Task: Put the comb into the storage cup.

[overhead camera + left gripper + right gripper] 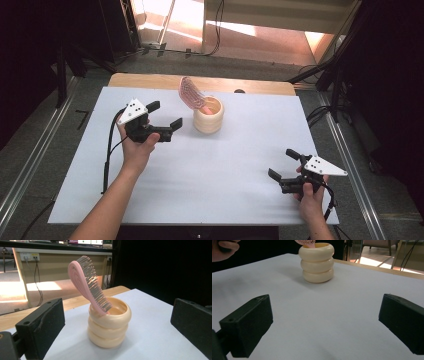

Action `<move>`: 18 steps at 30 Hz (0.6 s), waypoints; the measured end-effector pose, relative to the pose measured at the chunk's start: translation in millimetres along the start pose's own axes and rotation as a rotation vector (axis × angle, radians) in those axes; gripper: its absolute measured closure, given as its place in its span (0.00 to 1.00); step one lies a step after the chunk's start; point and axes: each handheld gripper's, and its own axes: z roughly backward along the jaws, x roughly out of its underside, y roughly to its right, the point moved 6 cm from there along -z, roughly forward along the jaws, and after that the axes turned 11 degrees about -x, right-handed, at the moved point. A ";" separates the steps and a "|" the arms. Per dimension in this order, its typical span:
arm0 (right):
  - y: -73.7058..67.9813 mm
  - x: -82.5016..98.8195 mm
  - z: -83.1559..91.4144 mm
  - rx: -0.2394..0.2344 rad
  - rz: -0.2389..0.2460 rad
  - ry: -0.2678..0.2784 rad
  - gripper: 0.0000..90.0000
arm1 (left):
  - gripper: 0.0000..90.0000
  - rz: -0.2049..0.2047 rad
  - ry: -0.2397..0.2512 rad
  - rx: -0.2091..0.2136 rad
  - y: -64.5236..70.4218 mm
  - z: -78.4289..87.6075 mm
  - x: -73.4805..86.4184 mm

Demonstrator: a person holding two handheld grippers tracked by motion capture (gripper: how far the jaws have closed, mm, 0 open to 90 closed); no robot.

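A cream ribbed holder (209, 116) made of three stacked rings stands upright at the back middle of the white table (210, 165). A pink hairbrush (190, 94) leans out of it, head up and tilted to the left. The left gripper view faces the holder (108, 325) and the brush (88, 287) from close by. My left gripper (166, 114) hovers open just left of the holder, nothing between its jaws. Near the front right my right gripper (283, 164) is open and empty, with the holder (317, 262) far ahead of it.
A wooden strip (150, 80) runs along the table's far edge. A small dark knob (239, 91) sits at that edge behind the holder. Black stands and cables (320, 115) flank the table on both sides.
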 end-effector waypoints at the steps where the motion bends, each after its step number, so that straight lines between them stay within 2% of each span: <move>1: -0.1 0.0 -0.1 0.000 0.000 0.000 0.00 | 0.00 0.001 0.000 -0.001 -0.1 2.0 1.5; 18: -2.2 0.5 -2.9 0.001 -0.001 -0.005 0.00 | 0.00 -0.006 0.007 -0.017 -2.9 36.9 24.1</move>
